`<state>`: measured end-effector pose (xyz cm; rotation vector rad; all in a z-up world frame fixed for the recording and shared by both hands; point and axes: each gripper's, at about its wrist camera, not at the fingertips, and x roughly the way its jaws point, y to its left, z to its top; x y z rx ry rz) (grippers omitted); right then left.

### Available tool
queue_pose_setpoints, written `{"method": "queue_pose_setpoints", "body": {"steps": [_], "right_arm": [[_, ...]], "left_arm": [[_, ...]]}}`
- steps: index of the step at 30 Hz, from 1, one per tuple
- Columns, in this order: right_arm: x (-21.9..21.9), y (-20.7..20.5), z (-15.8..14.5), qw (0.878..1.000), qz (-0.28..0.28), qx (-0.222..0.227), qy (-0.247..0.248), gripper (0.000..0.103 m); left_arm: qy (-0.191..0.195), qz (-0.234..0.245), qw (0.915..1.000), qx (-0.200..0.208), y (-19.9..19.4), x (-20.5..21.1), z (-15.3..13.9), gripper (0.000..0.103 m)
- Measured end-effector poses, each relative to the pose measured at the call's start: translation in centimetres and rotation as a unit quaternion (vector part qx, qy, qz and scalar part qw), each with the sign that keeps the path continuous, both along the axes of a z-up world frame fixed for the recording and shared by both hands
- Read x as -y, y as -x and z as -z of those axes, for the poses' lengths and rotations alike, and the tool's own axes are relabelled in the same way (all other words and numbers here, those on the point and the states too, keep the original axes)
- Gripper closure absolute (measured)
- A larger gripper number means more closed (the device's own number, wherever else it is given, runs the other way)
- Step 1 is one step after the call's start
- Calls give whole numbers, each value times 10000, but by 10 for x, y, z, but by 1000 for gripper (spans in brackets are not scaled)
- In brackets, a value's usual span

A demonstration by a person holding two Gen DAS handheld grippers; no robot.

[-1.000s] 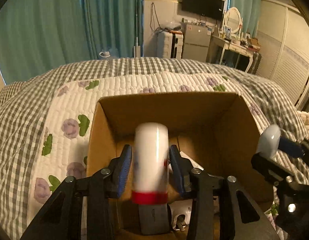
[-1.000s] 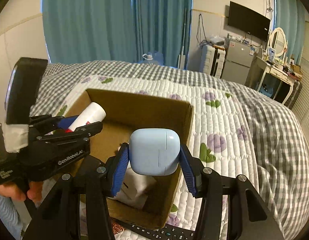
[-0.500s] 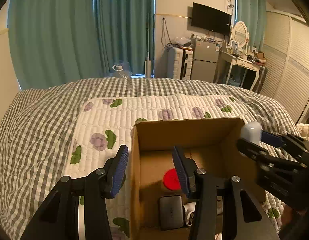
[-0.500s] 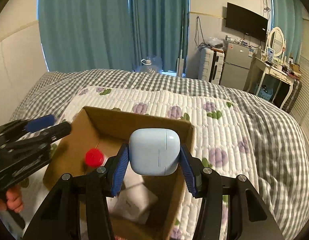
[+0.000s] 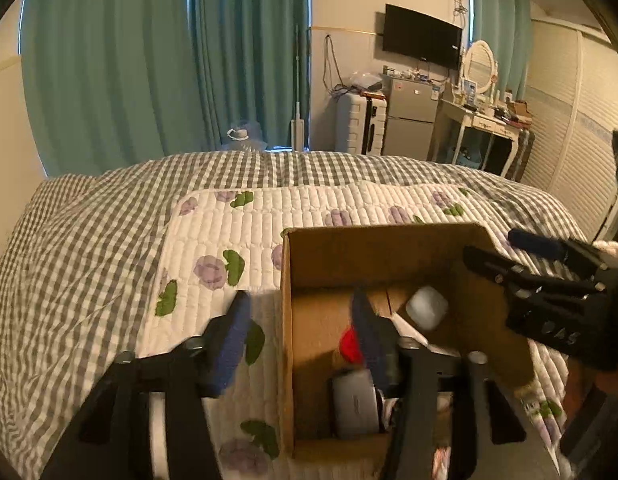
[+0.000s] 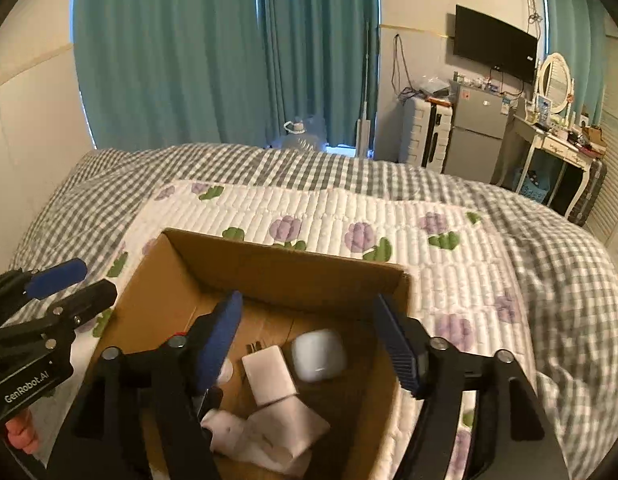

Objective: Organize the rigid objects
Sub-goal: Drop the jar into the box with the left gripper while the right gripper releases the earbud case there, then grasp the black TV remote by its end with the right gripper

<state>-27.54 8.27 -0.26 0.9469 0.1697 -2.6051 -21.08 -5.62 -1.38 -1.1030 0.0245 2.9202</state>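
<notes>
— Grippers first: what are they doing over the bed?

— Both are spreading and hold nothing. The right gripper (image 6: 309, 340) hangs above the open cardboard box (image 6: 285, 268), its jaws opening with the box interior showing between the blue pads. The left gripper (image 5: 299, 336) straddles the box's left wall, one finger over the quilt (image 5: 213, 240), the other over the inside; its jaws are opening too.

— And the objects being sorted?

— Inside the box. A pale blue earbud case (image 6: 319, 354) lies on the bottom beside a white rectangular block (image 6: 269, 376), with more white items (image 6: 269, 432) nearer the camera. The left view adds a red cap (image 5: 349, 344) and a grey box-shaped item (image 5: 355, 408) by the near wall.

— Beyond the box?

— Floral quilt over a grey checked bedspread (image 6: 549, 264), then teal curtains (image 6: 189, 52), a small fridge (image 6: 475, 136) and a wall-mounted television (image 6: 495, 48).
</notes>
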Motion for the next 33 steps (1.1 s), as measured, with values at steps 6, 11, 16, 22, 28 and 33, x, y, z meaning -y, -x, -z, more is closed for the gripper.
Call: {"method": "queue_pose_setpoints", "body": {"steps": [6,11,16,22,28,33], "right_arm": [[-21,-63,-30,9992,-233,-152,-300,22],[-42,-111,-18,9957,-460,-81,-803,21],[-46,-120,38,9848,-971,447,-1368,21],[-37,-108,106,9622,-1439,1073,-2047,27],[-28,-89,139,9459,-1536,1305,-2541,45],[-22,-85,149,9371,-1626,1188,-2850,52]], "left_arm": [[169,50,9998,-78,-58,-3,-17,14],[-11,13,10000,-42,-102,-4,-13,8],[71,-356,9992,141,-123,-15,14,8],[-137,-437,9962,738,-120,-26,74,8],[-182,-346,9918,1213,-107,-37,114,8],[-100,-243,9910,1309,-106,-43,124,8]]}}
